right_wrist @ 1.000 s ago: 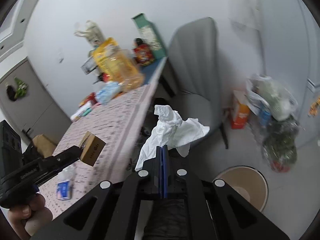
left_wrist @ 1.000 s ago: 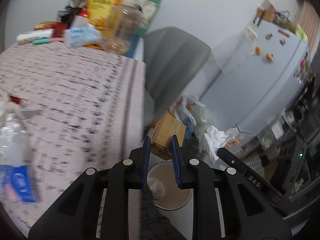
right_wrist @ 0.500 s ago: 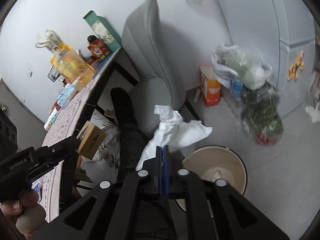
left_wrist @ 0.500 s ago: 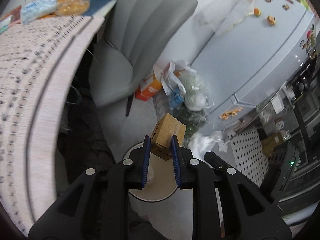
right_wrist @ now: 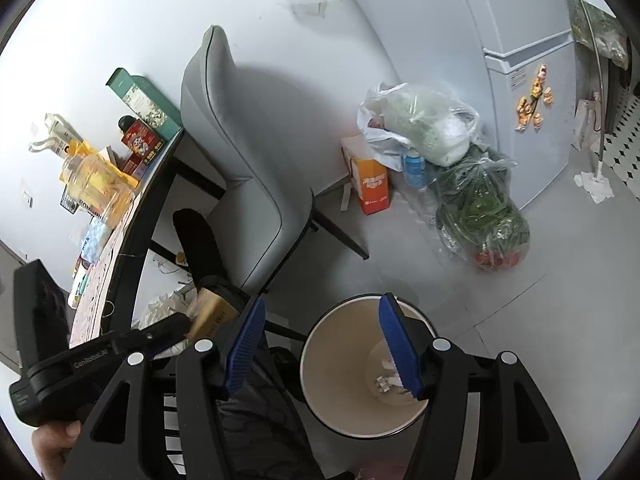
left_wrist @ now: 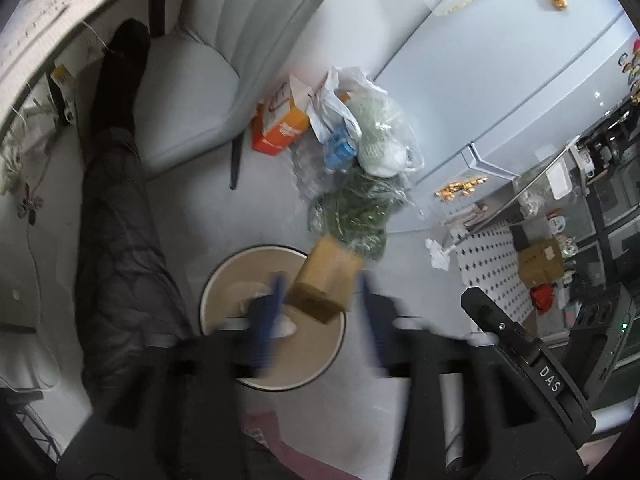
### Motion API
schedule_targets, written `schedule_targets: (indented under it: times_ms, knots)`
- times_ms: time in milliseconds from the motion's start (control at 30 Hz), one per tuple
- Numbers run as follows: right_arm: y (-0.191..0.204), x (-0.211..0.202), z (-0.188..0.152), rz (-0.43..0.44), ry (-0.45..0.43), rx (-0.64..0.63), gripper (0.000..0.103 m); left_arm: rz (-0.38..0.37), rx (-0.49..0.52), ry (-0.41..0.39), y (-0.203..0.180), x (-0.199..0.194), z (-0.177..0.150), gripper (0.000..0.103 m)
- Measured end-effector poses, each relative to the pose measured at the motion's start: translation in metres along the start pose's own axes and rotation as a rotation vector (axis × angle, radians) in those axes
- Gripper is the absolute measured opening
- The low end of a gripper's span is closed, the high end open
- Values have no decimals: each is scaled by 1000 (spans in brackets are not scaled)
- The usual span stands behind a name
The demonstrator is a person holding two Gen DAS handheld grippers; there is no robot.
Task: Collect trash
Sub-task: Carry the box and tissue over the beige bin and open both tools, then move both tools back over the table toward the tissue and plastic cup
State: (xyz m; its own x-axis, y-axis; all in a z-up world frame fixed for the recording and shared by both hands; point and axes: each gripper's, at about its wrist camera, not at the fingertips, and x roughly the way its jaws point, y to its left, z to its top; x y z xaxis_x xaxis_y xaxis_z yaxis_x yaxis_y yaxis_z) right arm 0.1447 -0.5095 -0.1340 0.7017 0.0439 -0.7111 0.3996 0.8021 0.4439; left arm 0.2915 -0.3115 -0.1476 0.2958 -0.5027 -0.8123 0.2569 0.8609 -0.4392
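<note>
Both tools have just let go over the round waste bin. The left tool, which pinched the small brown cardboard box half a second ago, has been opening; its blurred blue fingers now stand clear of the box, which hangs tilted between them above the bin's rim. The right tool gripped a crumpled white tissue before; its jaws have spread wide and empty, and white paper (probably that tissue) lies at the bin's bottom. Both views have swung down from the patterned tabletop to the grey floor, with a grey chair, bagged greens and a pale fridge.
</note>
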Motion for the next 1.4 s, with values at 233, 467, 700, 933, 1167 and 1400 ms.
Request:
schedule_targets:
  times_ms: [233, 467, 700, 933, 1167, 1400]
  knots:
    - [9, -7, 0, 17, -7, -16, 61, -1, -23, -80, 11, -36, 5, 89]
    - [50, -14, -6, 51, -23, -82, 82, 36, -18, -240, 32, -110, 5, 97]
    - [106, -20, -15, 106, -27, -161, 90, 66, -83, -371, 77, -183, -11, 97]
    - [172, -28, -34, 158, -24, -245, 95, 97, -145, -465, 121, -238, -34, 97]
    - [225, -32, -58, 195, -4, -326, 95, 132, -202, -550, 161, -282, -62, 97]
    - [258, -36, -77, 219, 13, -391, 95, 152, -278, -593, 196, -304, -89, 97]
